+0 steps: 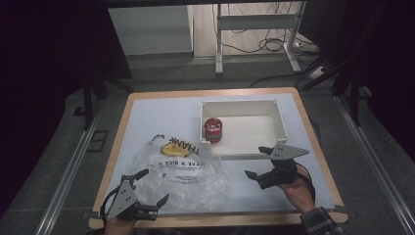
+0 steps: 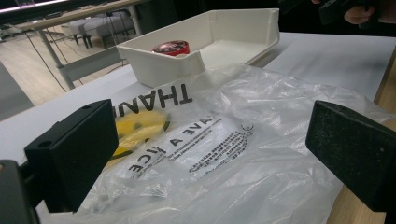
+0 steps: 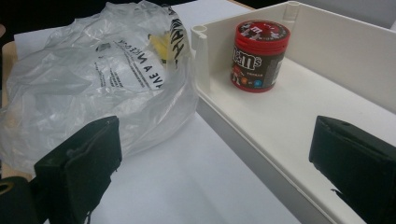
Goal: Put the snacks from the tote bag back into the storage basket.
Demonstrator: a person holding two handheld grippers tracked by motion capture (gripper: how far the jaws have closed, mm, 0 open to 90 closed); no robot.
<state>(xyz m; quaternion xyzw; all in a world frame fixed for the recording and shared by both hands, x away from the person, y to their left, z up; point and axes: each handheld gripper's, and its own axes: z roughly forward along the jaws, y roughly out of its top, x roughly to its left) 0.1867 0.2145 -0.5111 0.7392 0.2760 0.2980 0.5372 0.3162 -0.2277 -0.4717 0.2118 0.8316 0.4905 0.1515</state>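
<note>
Plastic bag [image 1: 181, 169] on counter [image 1: 161, 110]: thin, limp, slippery; probably best pinched at crumpled edge. Left tool [image 1: 149, 188] and right tool [image 1: 258, 161] both spread, empty.

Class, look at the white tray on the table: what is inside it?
One red M&M's canister stands upright in a corner of the white tray. The remaining visible floor is bare; the near wall hides a strip in the high view.

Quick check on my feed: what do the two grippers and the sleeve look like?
Both the left gripper and right gripper are black, with blocky jaws and a grey three-cornered plate on top. A black cable trails from the right one. The sleeve is plaid.
</note>
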